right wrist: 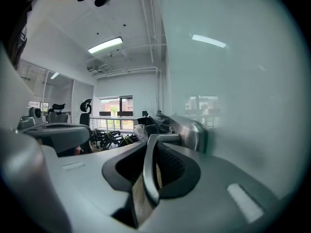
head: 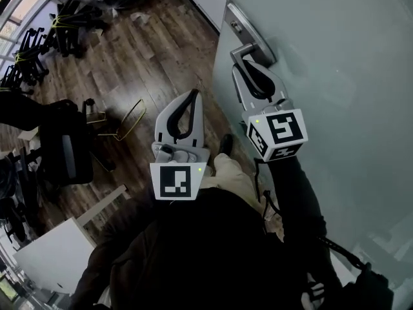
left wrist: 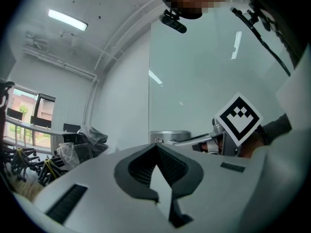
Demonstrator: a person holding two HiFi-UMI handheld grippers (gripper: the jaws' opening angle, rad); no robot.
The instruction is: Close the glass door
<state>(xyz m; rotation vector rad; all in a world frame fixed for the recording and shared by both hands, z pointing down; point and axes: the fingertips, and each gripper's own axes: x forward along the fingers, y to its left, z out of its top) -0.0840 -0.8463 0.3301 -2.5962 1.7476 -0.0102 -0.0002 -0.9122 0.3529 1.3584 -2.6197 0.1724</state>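
Observation:
The frosted glass door (head: 335, 57) fills the right of the head view, with a metal lever handle (head: 244, 51) at its edge. My right gripper (head: 248, 60) is shut on that lever; in the right gripper view the handle (right wrist: 149, 164) runs between the two pads up to the door (right wrist: 233, 81). My left gripper (head: 193, 95) hangs free over the floor to the left of the door, its fingertips touching with nothing between them. The left gripper view shows its shut jaws (left wrist: 156, 145), and beyond them the handle (left wrist: 192, 140) and the right gripper's marker cube (left wrist: 238, 119).
Dark wooden floor (head: 161, 50) lies left of the door. A black office chair (head: 58, 141) and a wire frame (head: 122, 121) stand at the left, and several stacked chair bases (head: 64, 24) at the top left. A white table corner (head: 55, 254) is at the bottom left. The person's shoe (head: 225, 144) is near the door edge.

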